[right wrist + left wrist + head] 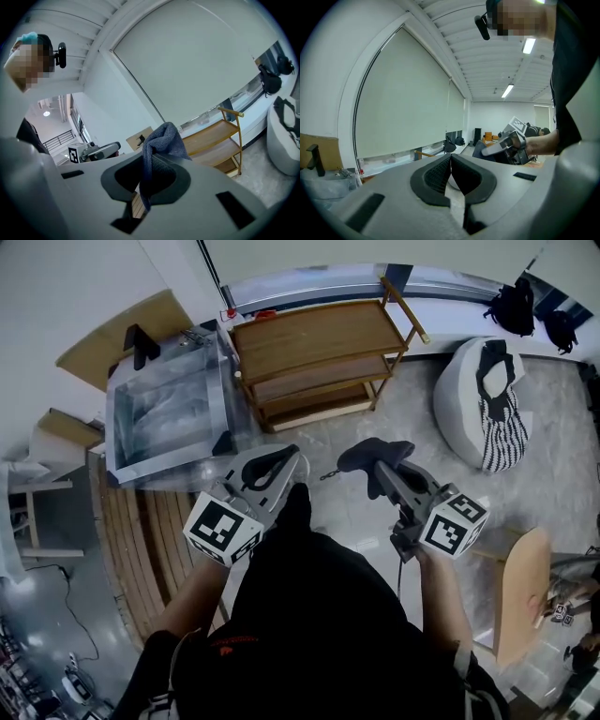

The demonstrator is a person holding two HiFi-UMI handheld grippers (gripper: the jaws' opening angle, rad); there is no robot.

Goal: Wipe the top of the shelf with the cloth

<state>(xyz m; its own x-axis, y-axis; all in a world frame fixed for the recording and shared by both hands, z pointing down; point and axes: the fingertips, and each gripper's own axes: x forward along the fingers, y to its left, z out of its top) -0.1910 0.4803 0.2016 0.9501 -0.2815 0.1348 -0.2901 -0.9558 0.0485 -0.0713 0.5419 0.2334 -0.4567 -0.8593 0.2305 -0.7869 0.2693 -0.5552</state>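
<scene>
Both grippers are up in front of the person, well short of the shelf (319, 338), which stands at 12 o'clock against the window wall. The right gripper (151, 165) has its jaws clamped on the cloth (163, 138), a grey-blue bunch that puffs out above the fingertips and trails down between them. From the head view the cloth (375, 454) sits dark at the nose of the right gripper (377, 463). The left gripper (451, 158) has its jaws pressed together with nothing between them. In the head view the left gripper (274, 465) sits beside its partner, the two apart.

The shelf top is bare wood, with posts poking up at its right corners. Open pale floor (375, 427) runs between the grippers and the shelf front. At 10 o'clock a clear plastic bin (169, 413) crowds the shelf's left end. At 2 o'clock a white beanbag (459, 395) sits clear of the shelf's right edge. At 4 o'clock a wooden stool (520, 592) is near the person's right arm.
</scene>
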